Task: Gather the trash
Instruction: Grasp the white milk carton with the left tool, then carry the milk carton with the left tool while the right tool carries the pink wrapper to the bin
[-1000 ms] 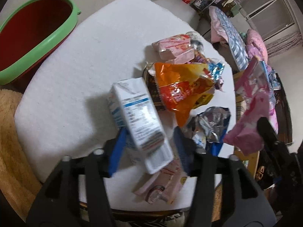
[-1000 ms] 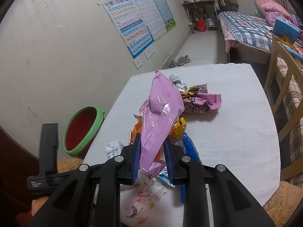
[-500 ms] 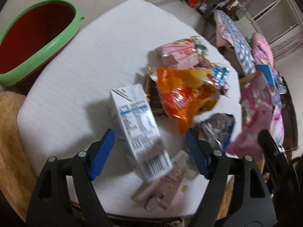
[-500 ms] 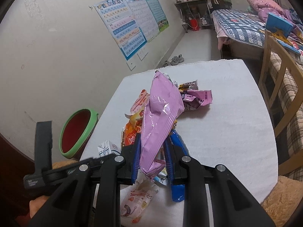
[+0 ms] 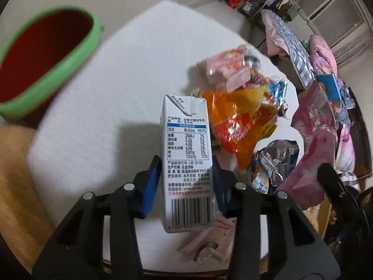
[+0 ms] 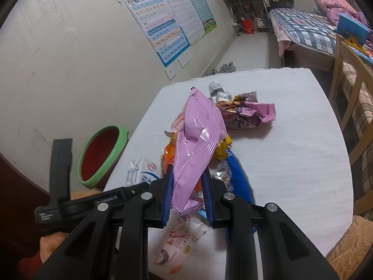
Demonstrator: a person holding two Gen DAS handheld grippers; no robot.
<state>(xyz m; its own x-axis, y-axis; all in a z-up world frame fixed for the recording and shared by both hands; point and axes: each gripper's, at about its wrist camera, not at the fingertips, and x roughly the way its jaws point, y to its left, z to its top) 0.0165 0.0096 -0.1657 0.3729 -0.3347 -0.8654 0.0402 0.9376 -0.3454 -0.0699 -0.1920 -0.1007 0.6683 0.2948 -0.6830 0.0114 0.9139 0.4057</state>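
A white milk carton with a printed label and barcode stands between the fingers of my left gripper. Its jaws are closing and the blue pads touch both sides of the carton. My right gripper is shut on a pink snack bag, held up above the table; that bag shows at the right of the left wrist view. A pile of wrappers lies on the white table: an orange one, a silver foil one, pale pink ones. A red bin with a green rim stands left of the table.
A flat pink packet lies at the near table edge, beside a blue wrapper and a crumpled purple one farther out. A wooden chair stands right of the table, a bed behind it. A tan rug lies below.
The left jaws spread wide half a second ago and have come in against the carton, which now stands straight between them. The right gripper and its pink bag stayed put.
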